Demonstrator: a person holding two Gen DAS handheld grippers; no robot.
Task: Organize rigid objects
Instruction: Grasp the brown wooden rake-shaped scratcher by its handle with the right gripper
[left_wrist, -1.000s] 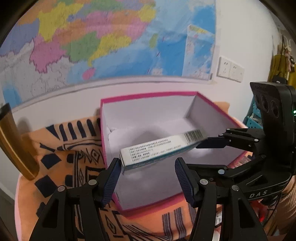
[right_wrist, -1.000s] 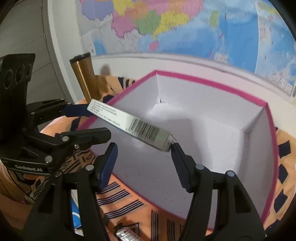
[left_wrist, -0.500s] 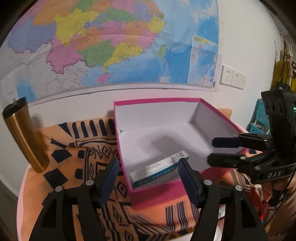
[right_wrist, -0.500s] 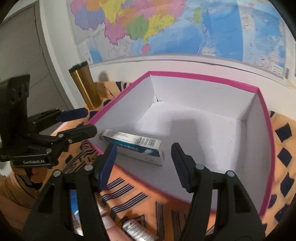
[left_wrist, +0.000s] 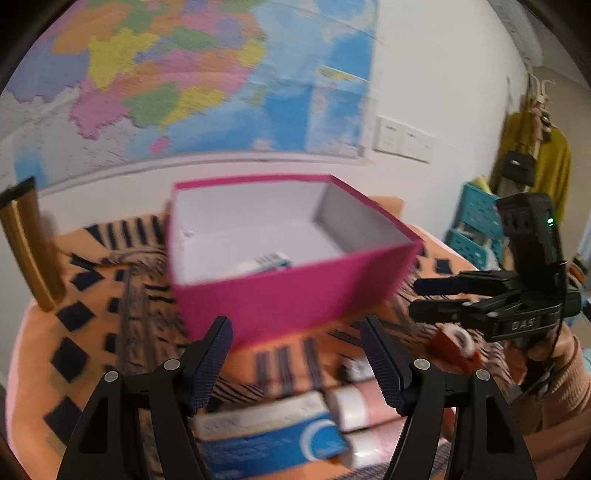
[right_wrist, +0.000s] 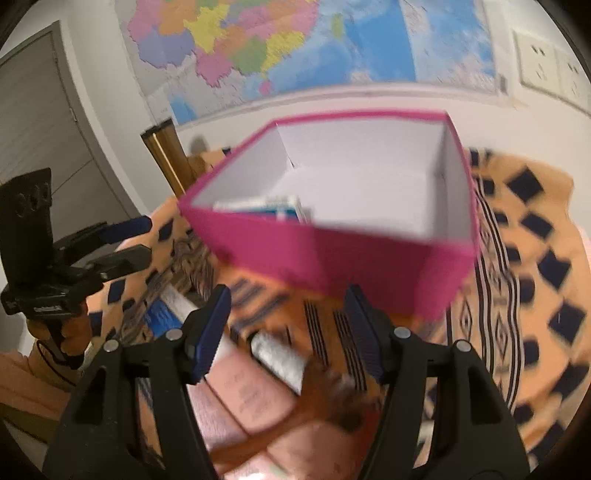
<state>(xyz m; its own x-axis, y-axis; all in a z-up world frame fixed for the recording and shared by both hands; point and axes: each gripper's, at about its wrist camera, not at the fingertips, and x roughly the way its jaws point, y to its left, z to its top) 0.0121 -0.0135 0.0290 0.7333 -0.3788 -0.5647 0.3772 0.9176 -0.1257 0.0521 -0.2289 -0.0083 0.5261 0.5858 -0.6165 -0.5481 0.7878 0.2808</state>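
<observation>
Standing open on the patterned orange cloth of the table: pink box, white inside, lid off. Lying on the box floor against the near wall: one small white-and-blue carton, seen again in the right wrist view toward the near left corner. Nothing else made out inside.

Left tongs: jaws opening, nothing between the pads, held short of the box's near wall and above the cloth. Right tongs: jaws opening likewise, nothing gripped, also on the near side of the box.

Waiting outside the box, on the cloth near the table's front edge: blue-and-white carton below the left tongs; white tube-like item just beside it; red piece with a white ring further right, under the right tongs as seen from the left wrist. Noted in the right wrist view: silver tube lying between the tong arms on pinkish packets; detail blurred, kind not determinable.

Standing upright at the table's left rear, apart from the box: gold tumbler with dark cap. Hanging on the wall behind: coloured map. Both views smeared by motion; fine print unreadable.
</observation>
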